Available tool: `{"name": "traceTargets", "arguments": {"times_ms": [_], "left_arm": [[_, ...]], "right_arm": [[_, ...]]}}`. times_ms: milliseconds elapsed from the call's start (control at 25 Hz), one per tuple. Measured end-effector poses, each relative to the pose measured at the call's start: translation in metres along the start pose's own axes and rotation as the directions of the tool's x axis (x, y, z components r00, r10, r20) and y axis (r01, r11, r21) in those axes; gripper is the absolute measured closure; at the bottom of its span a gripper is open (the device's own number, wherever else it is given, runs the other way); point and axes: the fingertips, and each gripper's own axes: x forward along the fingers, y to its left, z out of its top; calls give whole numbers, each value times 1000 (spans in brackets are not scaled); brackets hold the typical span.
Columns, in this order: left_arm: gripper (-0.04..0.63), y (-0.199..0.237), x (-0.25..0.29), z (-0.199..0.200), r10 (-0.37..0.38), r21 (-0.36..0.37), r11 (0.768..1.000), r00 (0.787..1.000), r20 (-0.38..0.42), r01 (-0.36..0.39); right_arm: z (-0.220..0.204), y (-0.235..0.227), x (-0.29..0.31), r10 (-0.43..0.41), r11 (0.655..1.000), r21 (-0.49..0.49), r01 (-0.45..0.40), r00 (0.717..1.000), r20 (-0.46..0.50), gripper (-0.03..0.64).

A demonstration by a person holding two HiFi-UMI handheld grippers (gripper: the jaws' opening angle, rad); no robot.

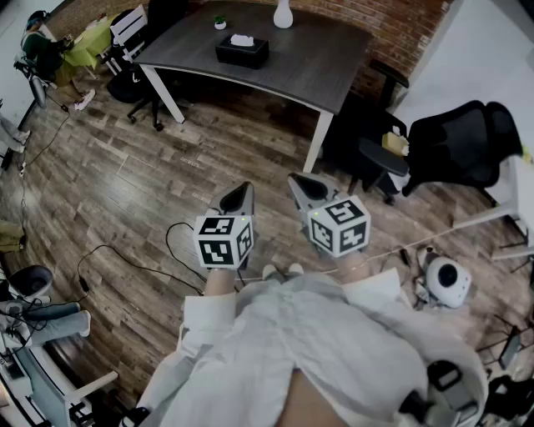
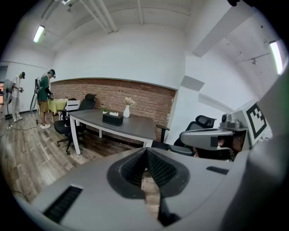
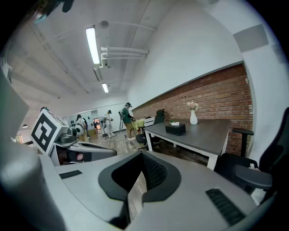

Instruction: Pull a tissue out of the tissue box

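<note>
A black tissue box (image 1: pixel 242 52) with a white tissue sticking out of its top sits on the grey table (image 1: pixel 309 58), far ahead of me. The left gripper view shows the tissue box (image 2: pixel 112 119) small and distant; in the right gripper view the tissue box (image 3: pixel 175 129) is also far off. My left gripper (image 1: pixel 244 193) and right gripper (image 1: pixel 299 183) are held side by side in front of my body, above the wooden floor. Both are shut with nothing between the jaws.
A white vase (image 1: pixel 283 14) and a small plant (image 1: pixel 219 22) stand on the table behind the box. Black office chairs (image 1: pixel 455 146) are at the right, another chair (image 1: pixel 138 50) at the table's left. Cables (image 1: pixel 125 258) lie on the floor. People (image 2: pixel 45 92) stand far off.
</note>
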Motion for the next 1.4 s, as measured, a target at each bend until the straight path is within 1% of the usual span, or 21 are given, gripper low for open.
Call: {"name": "traceTargets", "arguments": {"times_ms": [120,360,480,560,600,720,800,880,1040,1200,1240,1320,1400], "left_arm": [[591,7,-3,2,1,-5,1000,1000,9,-1],[591,15,-3,6,-12,9,1000,1000,18,12],[591,20,-1,7,-24,11,1000,999,28,23],[591,19,-1,7,-51,19,999,998,38,51],[591,18,-1,7,-79,23,997,996,46,78],[591,14,-5,7,-166,22,986,984,69,165],[591,17,-6,6,-179,41,983,981,69,177],[591,23,-7,5,-164,56,985,984,68,161],[589,43,-5,9,-103,54,994,991,81,99],[589,58,0,2,-76,21,997,995,70,74],[589,63,3,1,-69,14,998,996,65,68],[589,72,10,1,-52,4,999,997,58,52],[588,82,17,5,-37,-10,999,998,59,38]], "right_arm": [[2,6,4,9,1000,1,-9,1000,11,615],[2,12,11,4,1000,1,-4,1000,15,615],[6,17,15,13,1000,5,-14,998,57,615],[10,19,16,20,1000,21,-22,995,95,615],[12,19,16,14,999,32,-18,993,117,614],[14,14,15,-32,997,72,20,985,169,614],[13,12,17,-48,995,94,32,984,172,614],[8,11,21,-57,995,95,43,987,148,614],[0,13,36,-53,997,54,48,995,89,612],[1,13,49,-64,997,51,59,994,89,611],[3,12,54,-63,997,51,58,994,90,600],[6,8,64,-54,998,44,50,995,83,524],[10,4,75,-44,999,33,41,996,75,514]]}}
